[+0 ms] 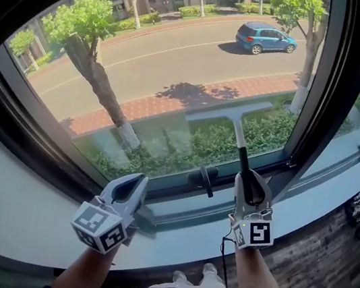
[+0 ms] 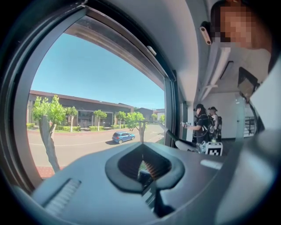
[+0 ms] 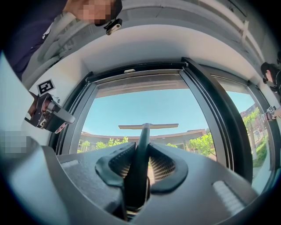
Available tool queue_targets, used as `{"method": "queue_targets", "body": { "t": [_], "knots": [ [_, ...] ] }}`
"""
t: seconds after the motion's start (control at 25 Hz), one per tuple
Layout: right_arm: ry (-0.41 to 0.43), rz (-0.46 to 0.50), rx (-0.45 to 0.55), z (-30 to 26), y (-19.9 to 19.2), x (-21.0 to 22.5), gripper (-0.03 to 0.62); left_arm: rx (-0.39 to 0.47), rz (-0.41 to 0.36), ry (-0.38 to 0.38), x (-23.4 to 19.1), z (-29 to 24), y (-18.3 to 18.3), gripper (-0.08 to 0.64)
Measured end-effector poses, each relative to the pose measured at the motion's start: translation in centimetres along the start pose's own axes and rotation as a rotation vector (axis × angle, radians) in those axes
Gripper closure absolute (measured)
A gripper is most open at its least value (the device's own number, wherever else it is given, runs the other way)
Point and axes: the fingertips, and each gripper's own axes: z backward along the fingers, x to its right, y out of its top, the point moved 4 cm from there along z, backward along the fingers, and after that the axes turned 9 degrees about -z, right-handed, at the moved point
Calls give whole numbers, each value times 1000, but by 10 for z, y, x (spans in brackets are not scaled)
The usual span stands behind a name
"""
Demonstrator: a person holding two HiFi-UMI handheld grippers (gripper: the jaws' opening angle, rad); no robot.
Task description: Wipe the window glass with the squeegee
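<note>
- One squeegee (image 1: pixel 238 126) is standing upright in front of the window glass (image 1: pixel 178 71). Its single blade is lying almost level across the lower half of the pane and its handle is pointing down.
- The right gripper (image 1: pixel 246 178) is clamping that handle. In the right gripper view its two pads (image 3: pixel 120 162) are pressing the dark handle from both sides, and the squeegee (image 3: pixel 142 136) is rising straight up to the T-shaped blade.
- Whether the blade is touching the glass cannot be told.
- The left gripper (image 1: pixel 132 190) is hovering over the white sill (image 1: pixel 31 217), well to the left of the squeegee. Its jaws are meeting at the tips in the left gripper view (image 2: pixel 142 149) and are holding nothing.
- One black window handle (image 1: pixel 206 177) is sitting on the lower frame, between the two grippers.
- Outside, one blue car (image 1: pixel 266 38) is standing by the road, and two tree trunks (image 1: pixel 98 82) are rising close to the window, one on the left and one on the right (image 1: pixel 309 66).
- Two people (image 2: pixel 203 125) are standing further along the room in the left gripper view.
</note>
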Motion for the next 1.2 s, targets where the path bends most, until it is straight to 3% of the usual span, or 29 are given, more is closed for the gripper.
{"method": "queue_targets", "body": {
  "t": [1.2],
  "knots": [
    [-20,-42,-133,38,-66,8,492,-51,-28,-32,15,-19,-1,555]
  ]
}}
